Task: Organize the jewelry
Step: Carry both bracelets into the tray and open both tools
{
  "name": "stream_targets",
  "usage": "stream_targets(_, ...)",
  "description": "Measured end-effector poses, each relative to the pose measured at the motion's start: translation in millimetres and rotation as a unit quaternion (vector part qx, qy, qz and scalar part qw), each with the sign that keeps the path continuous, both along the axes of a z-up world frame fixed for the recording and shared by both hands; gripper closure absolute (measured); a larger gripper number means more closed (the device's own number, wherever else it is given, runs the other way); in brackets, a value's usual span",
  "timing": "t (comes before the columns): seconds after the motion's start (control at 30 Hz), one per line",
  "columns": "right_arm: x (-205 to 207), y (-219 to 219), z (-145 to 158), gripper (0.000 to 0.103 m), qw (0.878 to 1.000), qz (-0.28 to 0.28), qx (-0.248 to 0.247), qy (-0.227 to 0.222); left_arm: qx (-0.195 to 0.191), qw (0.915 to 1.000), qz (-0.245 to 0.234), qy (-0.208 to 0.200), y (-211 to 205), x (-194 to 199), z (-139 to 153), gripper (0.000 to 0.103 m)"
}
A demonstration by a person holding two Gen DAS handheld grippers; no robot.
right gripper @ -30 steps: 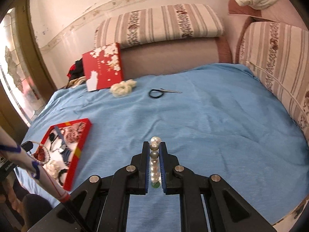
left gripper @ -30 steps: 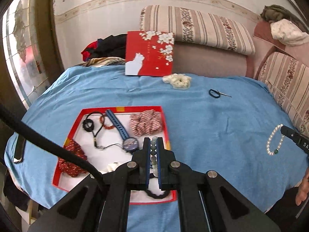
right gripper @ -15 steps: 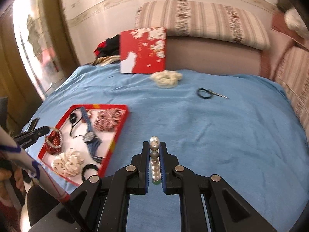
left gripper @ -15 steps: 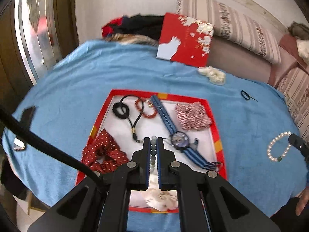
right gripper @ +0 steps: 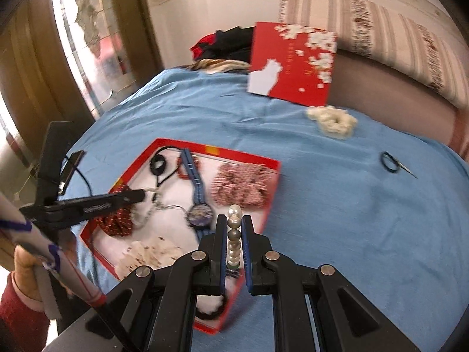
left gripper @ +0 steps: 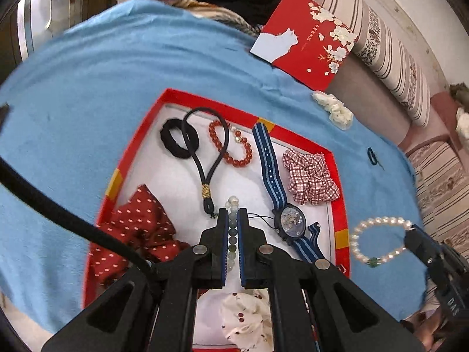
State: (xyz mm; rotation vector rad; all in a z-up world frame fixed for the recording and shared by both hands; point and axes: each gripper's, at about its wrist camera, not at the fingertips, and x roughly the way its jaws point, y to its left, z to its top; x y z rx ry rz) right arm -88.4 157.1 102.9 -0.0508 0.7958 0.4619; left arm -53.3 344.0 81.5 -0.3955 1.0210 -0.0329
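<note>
A red-rimmed tray (left gripper: 293, 135) with a white floor lies on the blue cloth; it also shows in the right wrist view (right gripper: 243, 154). It holds a red bead bracelet (left gripper: 231, 143), a blue-strap watch (left gripper: 288, 220), a checked scrunchie (left gripper: 310, 179), a black cord (left gripper: 211, 158) and a red dotted bow (left gripper: 137, 226). My left gripper (left gripper: 232, 220) is shut on a pale green bead bracelet (left gripper: 232, 234) just above the tray floor. My right gripper (right gripper: 234, 223) is shut on a white pearl bracelet (right gripper: 234, 231), also seen hanging at the tray's right edge (left gripper: 378, 240).
A red box lid (left gripper: 304, 38) leans against striped cushions (left gripper: 390, 47) at the back. A cream scrunchie (right gripper: 332, 121) and small black scissors (right gripper: 392, 162) lie on the blue cloth (right gripper: 351, 220). A wooden door frame (right gripper: 35, 67) stands at the left.
Both grippers have moved toward the tray. My left gripper has come down over the tray's middle with its green bracelet. My right gripper has swung left to the tray's right edge with the pearls.
</note>
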Motion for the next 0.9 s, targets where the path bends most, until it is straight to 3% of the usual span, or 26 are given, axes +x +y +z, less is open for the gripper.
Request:
stream_targets(0.2,10.8,38.0,-7.6,0.093,0.999,0.032,-0.010,0.015,-0.005,0.9996,0.018,0.022,7.0,2.6,-21.1,0.098)
stream_targets(0.37,21.4,64.1,-17.2,0.093,0.998,0.048,-0.021,0.026,-0.056,0.9975,0.040,0.018,22.5,0.0,-23.6,0.096)
stream_targets(0.43,27.3,74.1,-19.9,0.093,0.998,0.053,-0.018,0.034,-0.068,0.9964,0.051,0.005,25.9,-6.6,-17.3,0.086)
stream_targets(0.5,34.3,82.5,-20.7,0.093,0.997,0.056,-0.012,0.041,-0.073,0.9947,0.070,-0.017,29.4,-16.6,-8.1,0.069)
stream_targets(0.6,44.1,99.3,-21.2,0.093,0.997,0.063,-0.006,0.052,-0.078,0.9906,0.099,-0.055,33.1,-35.3,5.2,0.061)
stream_targets(0.73,51.8,117.6,-25.2,0.093,0.995,0.076,0.006,0.069,-0.055,0.9817,0.155,-0.096,40.9,-58.5,10.2,0.059)
stream_targets(0.83,55.1,125.0,-31.7,0.093,0.993,0.083,0.020,0.085,-0.029,0.9760,0.191,-0.100,48.3,-64.3,5.0,0.059)
stream_targets(0.9,54.5,126.5,-33.1,0.093,0.992,0.084,0.033,0.090,-0.042,0.9728,0.204,-0.102,54.6,-65.4,1.1,0.059)
